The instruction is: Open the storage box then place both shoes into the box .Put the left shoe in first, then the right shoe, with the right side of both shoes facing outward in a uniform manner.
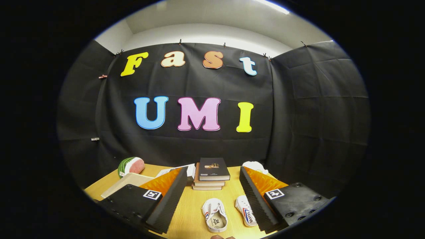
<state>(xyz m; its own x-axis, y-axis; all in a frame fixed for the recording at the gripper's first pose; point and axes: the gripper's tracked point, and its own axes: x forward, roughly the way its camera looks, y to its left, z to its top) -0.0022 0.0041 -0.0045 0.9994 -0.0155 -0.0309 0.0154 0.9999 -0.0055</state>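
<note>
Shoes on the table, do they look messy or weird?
A bit. The two shoes aren't lined up: one sits flat with its opening up, the other is tipped on its side against a finger of the open tool. A toy watermelon slice beside the stacked books looks odd too.

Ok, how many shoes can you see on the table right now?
2. One white canvas shoe lies between the open tool's fingers; the other white shoe lies beside it, against the right finger. More may be hidden.

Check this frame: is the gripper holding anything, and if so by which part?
Nothing is held. The gripper is open, fingers spread wide above the table, with both shoes lying untouched between them.
</note>
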